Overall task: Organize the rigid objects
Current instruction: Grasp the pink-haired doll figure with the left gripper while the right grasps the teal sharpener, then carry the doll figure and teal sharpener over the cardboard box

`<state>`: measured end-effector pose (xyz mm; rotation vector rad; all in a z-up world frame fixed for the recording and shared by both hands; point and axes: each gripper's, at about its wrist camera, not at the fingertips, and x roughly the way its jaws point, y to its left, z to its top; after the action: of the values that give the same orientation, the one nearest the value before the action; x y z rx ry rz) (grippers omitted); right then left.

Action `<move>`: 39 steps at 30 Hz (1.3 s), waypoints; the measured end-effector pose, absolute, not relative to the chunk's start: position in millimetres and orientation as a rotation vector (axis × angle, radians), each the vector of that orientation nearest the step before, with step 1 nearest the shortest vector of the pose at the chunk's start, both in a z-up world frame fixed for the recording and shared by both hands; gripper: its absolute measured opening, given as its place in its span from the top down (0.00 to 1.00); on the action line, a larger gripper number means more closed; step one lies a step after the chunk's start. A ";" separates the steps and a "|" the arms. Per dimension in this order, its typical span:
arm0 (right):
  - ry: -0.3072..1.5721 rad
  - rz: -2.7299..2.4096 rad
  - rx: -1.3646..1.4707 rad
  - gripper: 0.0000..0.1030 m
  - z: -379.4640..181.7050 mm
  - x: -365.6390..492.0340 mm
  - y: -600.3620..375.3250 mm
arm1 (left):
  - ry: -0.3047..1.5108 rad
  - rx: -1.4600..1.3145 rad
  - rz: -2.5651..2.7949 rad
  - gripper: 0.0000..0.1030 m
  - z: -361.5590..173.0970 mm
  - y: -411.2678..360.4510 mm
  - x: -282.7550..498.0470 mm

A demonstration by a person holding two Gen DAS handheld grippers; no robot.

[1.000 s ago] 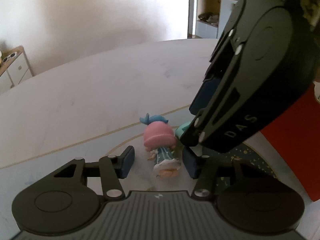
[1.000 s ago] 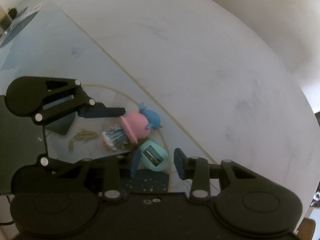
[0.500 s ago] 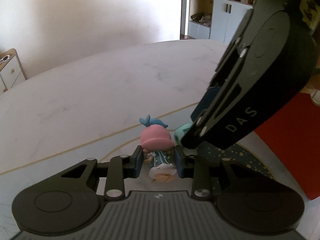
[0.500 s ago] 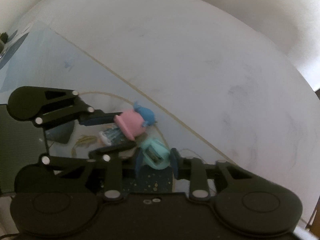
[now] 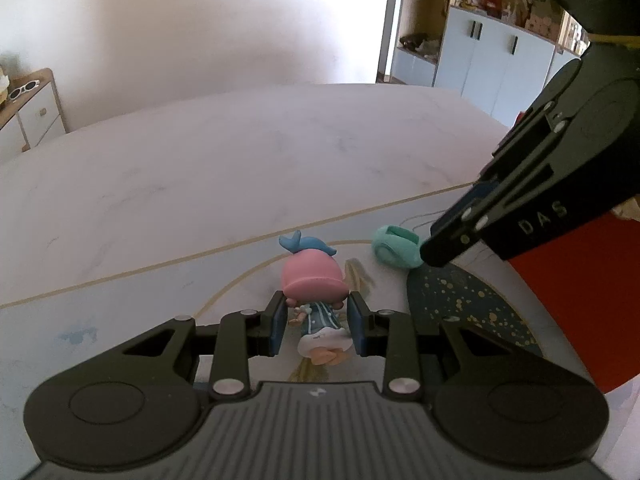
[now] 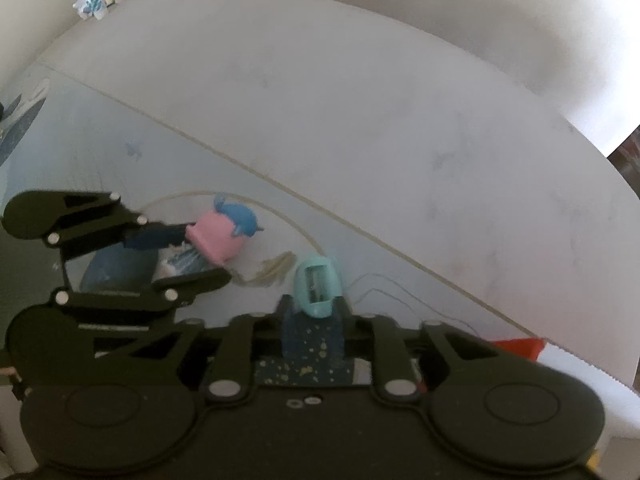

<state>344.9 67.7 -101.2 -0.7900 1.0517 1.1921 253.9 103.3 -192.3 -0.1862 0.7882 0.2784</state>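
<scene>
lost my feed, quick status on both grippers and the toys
Left gripper shut on pink-hatted figurine. Right gripper shut on teal pencil sharpener. Nothing in the way on the table.

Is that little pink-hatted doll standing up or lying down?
Lying down: the doll is held horizontally in the left tool, feet toward the camera.
</scene>
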 end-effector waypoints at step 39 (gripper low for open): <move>1.086 1.092 -0.765 0.72 -105.9 360.3 66.4 | 0.759 -0.292 0.307 0.69 -167.4 114.6 232.8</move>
<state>360.3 66.4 -105.9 -0.7653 1.0859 1.0917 232.8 114.6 -167.4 -0.2920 0.7595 0.3070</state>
